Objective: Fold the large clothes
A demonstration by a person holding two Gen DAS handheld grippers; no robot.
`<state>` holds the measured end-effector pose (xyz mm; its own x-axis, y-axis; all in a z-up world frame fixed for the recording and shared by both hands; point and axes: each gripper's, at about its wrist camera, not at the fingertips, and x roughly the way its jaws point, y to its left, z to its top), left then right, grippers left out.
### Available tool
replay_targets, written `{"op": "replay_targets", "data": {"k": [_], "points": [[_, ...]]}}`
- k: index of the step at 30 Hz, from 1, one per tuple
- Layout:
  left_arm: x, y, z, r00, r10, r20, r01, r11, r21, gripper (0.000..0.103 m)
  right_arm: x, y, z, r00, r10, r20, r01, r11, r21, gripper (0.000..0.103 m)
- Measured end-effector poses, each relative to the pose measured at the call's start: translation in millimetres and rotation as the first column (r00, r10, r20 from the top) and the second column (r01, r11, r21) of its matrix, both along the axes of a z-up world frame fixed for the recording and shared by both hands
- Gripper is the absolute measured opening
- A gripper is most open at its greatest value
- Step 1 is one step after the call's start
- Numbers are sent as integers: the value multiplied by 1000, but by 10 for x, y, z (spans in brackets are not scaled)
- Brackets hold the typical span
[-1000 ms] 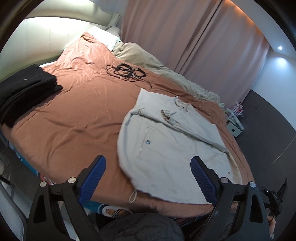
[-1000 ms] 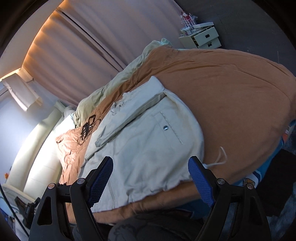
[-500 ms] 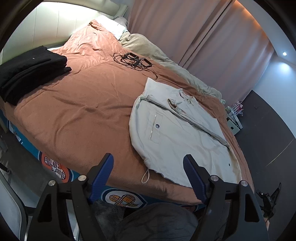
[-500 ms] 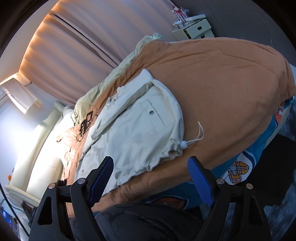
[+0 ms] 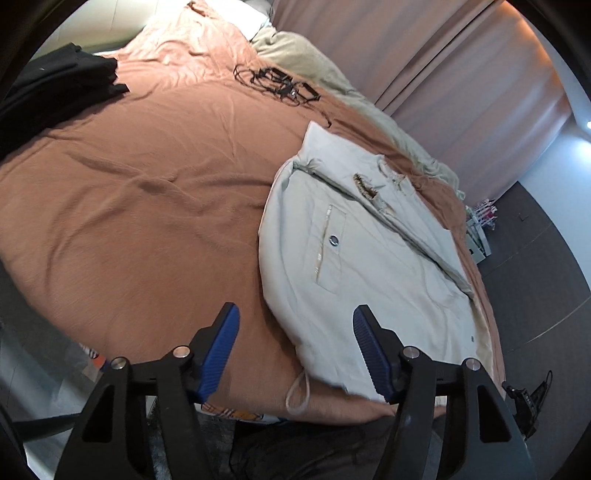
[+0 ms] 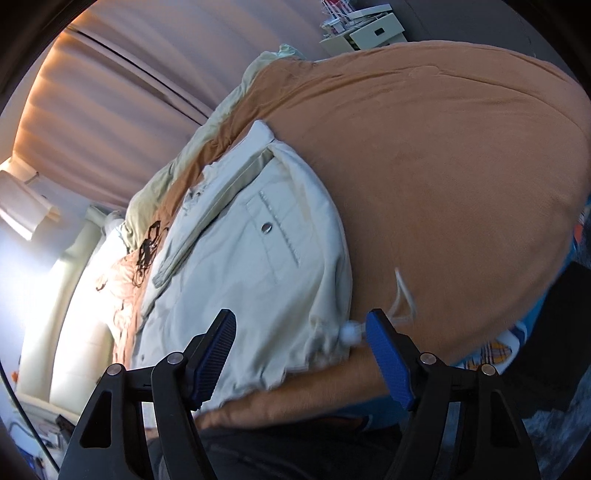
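Observation:
A pale cream jacket (image 5: 369,258) lies flat on the brown bedspread (image 5: 147,192), sleeves folded across its front, hem toward me. My left gripper (image 5: 295,321) hovers low over the hem's near corner, jaws closing, blue pads not touching the cloth; a drawstring (image 5: 297,395) loops below it. In the right wrist view the same jacket (image 6: 258,277) fills the middle. My right gripper (image 6: 301,321) hangs over the gathered hem with its jaws closing and cloth seen between them, unpinched. The white cord toggle (image 6: 349,332) sits beside the right finger.
Folded black clothes (image 5: 55,85) sit at the bed's far left. Black cables (image 5: 280,83) lie beyond the jacket, with a beige blanket (image 5: 314,62) along the curtain (image 5: 424,55). A white drawer unit (image 6: 369,31) stands on the floor. The patterned sheet edge (image 6: 495,350) shows below the bedspread.
Both grippers have dropped toward the jacket's near hem, which now looks larger and closer. Both pairs of jaws stand narrower than before. The jacket has not moved.

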<state>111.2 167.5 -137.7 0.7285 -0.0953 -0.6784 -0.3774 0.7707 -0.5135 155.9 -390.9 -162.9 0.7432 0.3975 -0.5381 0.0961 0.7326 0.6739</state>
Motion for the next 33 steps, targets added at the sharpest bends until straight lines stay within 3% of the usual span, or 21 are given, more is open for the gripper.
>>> {"op": "replay_targets", "data": {"k": [8, 12, 19, 25, 29, 33], "points": [[497, 212, -357, 997, 15, -79, -17, 999, -33, 64, 555, -50, -150, 999, 10, -52, -10, 1000, 11, 74], [661, 258, -547, 994, -6, -112, -3, 997, -80, 52, 697, -68, -276, 998, 34, -61, -29, 995, 93, 74], [935, 247, -632, 994, -62, -94, 52, 992, -111, 52, 830, -120, -308, 998, 35, -57, -27, 992, 126, 68], [820, 179, -731, 991, -121, -58, 101, 956, -276, 52, 784, -93, -383, 986, 157, -49, -141, 961, 240, 66], [683, 76, -758, 986, -163, -26, 146, 937, -318, 52, 626, -59, -456, 975, 222, -28, -204, 933, 296, 65], [739, 19, -713, 987, -158, -32, 142, 948, -283, 52, 612, 42, -461, 970, 243, 0, -232, 923, 307, 64]]}}
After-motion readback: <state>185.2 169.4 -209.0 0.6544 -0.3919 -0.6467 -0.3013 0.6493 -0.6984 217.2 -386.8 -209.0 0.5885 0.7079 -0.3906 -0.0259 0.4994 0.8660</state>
